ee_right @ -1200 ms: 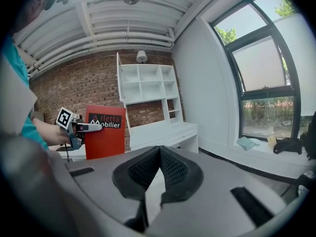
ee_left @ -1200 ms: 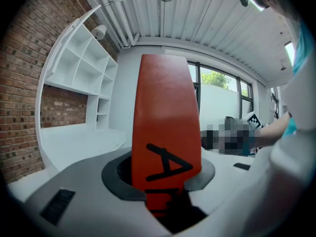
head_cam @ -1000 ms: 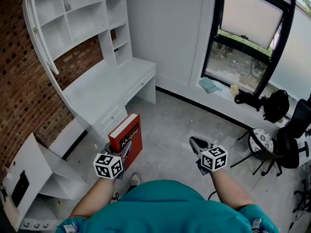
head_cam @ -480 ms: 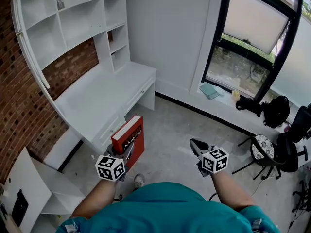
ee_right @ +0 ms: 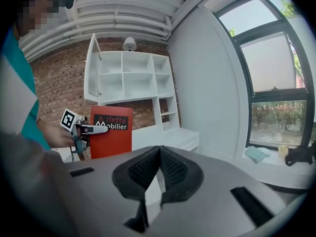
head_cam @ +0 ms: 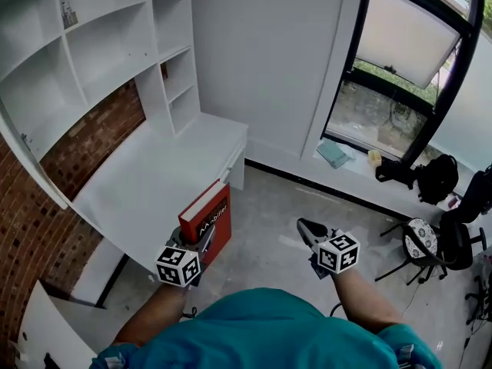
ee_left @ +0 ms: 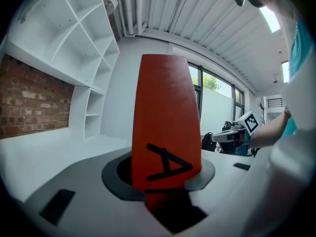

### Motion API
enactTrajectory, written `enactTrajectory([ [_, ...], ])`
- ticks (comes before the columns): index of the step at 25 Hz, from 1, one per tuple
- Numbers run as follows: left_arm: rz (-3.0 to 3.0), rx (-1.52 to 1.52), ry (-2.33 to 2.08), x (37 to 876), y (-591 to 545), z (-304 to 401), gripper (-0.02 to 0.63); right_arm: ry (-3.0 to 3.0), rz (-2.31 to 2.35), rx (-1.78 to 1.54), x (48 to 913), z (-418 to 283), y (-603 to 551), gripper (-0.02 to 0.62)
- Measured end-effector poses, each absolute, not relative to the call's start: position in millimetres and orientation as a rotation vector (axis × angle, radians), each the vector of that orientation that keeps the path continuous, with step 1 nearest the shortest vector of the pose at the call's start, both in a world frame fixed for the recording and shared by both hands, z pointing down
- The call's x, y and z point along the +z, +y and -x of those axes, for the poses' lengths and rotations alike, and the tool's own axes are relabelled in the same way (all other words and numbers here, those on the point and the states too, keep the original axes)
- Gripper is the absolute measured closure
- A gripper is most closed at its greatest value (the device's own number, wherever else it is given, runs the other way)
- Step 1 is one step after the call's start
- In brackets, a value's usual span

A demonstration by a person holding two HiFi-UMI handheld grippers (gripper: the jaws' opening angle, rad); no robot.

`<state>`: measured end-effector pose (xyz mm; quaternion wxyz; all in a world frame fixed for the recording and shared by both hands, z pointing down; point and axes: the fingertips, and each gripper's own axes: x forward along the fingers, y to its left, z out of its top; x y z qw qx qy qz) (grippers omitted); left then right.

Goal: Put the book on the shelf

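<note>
red book stands upright, clamped in the left gripper; the right gripper is empty, its jaws pressed together.

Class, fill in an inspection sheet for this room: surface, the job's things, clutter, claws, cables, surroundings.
Surface: white desk, beneath the shelf unit.
Job's things: red book, held upright near the desk's edge, not yet on the shelf unit.
Clutter: small item on an upper shelf; teal item on the windowsill; black bag; chair.
Claws: left claw shut on the red book; right claw shut, empty.
Cables: nothing seen.
Surroundings: brick wall, window, grey floor.
</note>
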<state>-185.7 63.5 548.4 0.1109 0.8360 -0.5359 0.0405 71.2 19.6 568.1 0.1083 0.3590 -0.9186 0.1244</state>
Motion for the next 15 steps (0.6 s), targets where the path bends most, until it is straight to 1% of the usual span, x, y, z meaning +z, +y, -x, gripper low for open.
enactTrajectory([
  [8, -2.475, 0.126, -1.536, 541, -1, 229, 0.439, -2.693, -1.096, 0.386, 565, -30, -42, 0.574],
  [15, -2.441, 0.126, -1.541, 545, -37, 241, 0.438, -2.683, -1.093, 0.414, 573, -26, -81, 0.574],
])
